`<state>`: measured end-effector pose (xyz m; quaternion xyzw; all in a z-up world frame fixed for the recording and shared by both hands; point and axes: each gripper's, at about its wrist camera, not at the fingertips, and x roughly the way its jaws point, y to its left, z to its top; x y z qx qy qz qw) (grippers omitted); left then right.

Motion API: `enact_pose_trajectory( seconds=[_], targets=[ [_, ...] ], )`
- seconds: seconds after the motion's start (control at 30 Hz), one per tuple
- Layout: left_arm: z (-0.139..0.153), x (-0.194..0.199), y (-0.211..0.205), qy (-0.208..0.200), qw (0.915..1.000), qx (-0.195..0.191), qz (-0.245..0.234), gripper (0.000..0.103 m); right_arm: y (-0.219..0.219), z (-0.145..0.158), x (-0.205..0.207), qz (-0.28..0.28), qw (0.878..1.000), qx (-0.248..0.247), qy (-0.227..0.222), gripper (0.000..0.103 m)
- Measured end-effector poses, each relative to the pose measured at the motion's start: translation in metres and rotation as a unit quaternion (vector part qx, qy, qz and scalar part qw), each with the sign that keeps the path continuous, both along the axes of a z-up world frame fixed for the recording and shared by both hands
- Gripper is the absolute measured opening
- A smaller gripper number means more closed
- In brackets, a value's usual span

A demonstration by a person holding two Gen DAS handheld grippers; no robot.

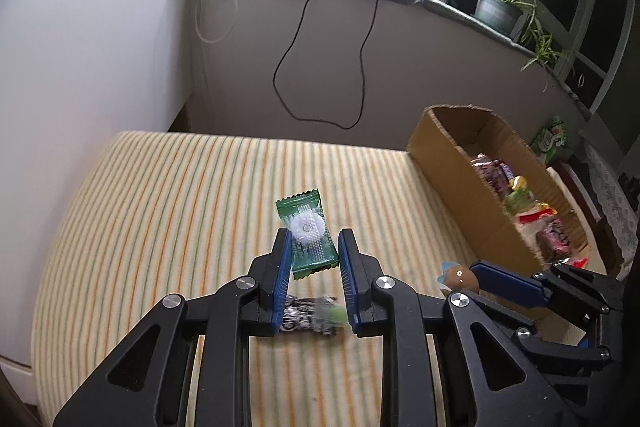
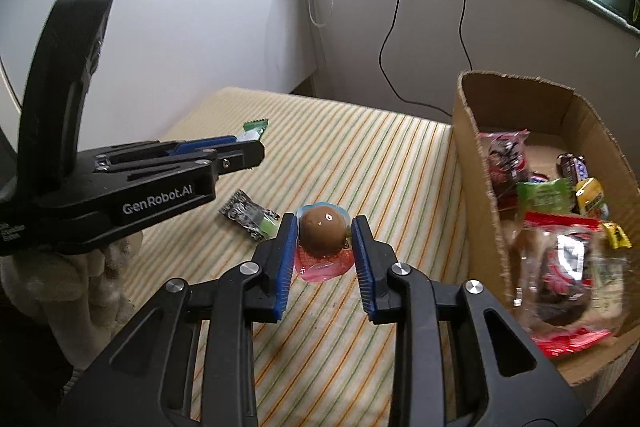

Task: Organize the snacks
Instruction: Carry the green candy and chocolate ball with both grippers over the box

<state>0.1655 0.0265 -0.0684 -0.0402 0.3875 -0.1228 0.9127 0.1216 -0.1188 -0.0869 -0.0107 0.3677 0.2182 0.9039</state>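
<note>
Left wrist view: left gripper [image 1: 312, 247] is holding a green crinkle-edged plastic sachet with a white ring-shaped sweet inside [image 1: 306, 239]; the blue-padded fingers [image 1: 282, 267] are pinching its lower half, and the sachet is hanging clear above the bed.
Right wrist view: right gripper [image 2: 325, 239] is clamping a brown egg-shaped snack sealed in a clear pack with a pink and blue edge [image 2: 323, 230]; its blue fingers [image 2: 290, 251] are pressing on both sides, jaws narrow.
Under the fingers: a black-and-white patterned wrapper with a pale green end [image 2: 250, 217] is lying loose on the cream bedcover with orange and green stripes [image 2: 400, 155], between the two grippers and held by neither.
Person: a hand in a pale fleecy glove [image 2: 80, 275] is gripping the left gripper's handle.
Destination: a brown open-topped cardboard box [image 2: 472, 163] is standing on the bed to the right, already holding a heap of wrapped snacks; the right gripper is near its wall, the left gripper further off.
Step in hand: by my reading, both snacks are picked and are being carried towards the box.
Next move: it probably calls for swinging each gripper over the box's rim, then parting the fingers so the snack drops inside; the right one looks better placed to go first.
Left to do: the patterned wrapper is waiting to be collected.
Background: a potted plant [image 1: 500, 3] is sitting on the window ledge.
</note>
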Motion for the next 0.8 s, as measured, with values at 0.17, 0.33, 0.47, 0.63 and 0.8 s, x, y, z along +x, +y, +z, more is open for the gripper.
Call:
enact_pose_trajectory(
  seconds=[0.17,0.33,0.47,0.63,0.8],
  targets=[
    [0.012,-0.002,-0.019,-0.013,0.9998,0.000,-0.013,0.022,-0.016,0.020,-0.008,-0.001,1.000,0.015,-0.017,0.029],
    [0.021,-0.002,-0.042,-0.022,0.9993,0.000,-0.032,0.022,-0.042,0.039,-0.011,-0.012,0.999,0.022,-0.035,0.029],
    [0.025,-0.001,-0.062,-0.025,0.9986,0.001,-0.046,0.022,-0.065,0.050,-0.009,-0.027,0.998,0.022,-0.048,0.029],
    [0.029,0.004,-0.086,-0.027,0.9976,0.004,-0.064,0.022,-0.104,0.061,-0.002,-0.056,0.997,0.019,-0.058,0.029],
    [0.030,0.012,-0.108,-0.026,0.9966,0.006,-0.078,0.022,-0.136,0.065,0.011,-0.080,0.995,0.012,-0.061,0.029]
  ],
)
